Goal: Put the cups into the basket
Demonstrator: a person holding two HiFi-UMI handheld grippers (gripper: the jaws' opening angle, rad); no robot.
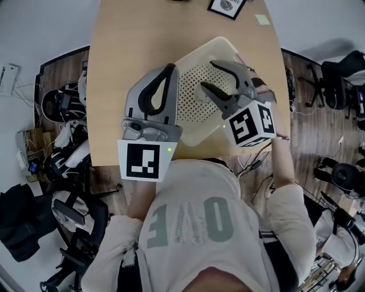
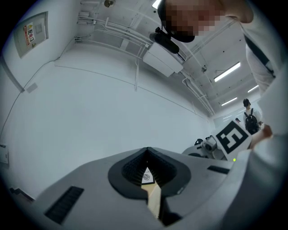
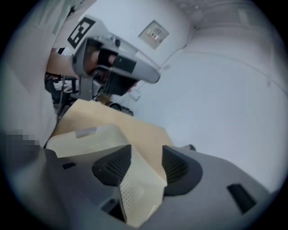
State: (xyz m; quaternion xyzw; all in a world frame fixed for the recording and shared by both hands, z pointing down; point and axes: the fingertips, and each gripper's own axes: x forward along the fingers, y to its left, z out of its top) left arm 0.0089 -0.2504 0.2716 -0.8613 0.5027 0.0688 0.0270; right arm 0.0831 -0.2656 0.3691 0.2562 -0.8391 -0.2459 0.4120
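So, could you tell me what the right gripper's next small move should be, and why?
Probably draw the right gripper back, clear of the basket: its jaws stand open and empty above the basket floor, and no cup shows on the table, so nothing seems left there to grasp.

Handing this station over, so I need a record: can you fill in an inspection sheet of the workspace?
Surface: wooden table.
Job's things: basket on table; pale shape inside, maybe a cup, unclear.
Clutter: framed card, green note at far edge.
Grippers: left gripper shut, empty; right gripper open over basket, empty.
Cables: cables on floor by table's near edge.
Surroundings: chair, black bag on floor at left.
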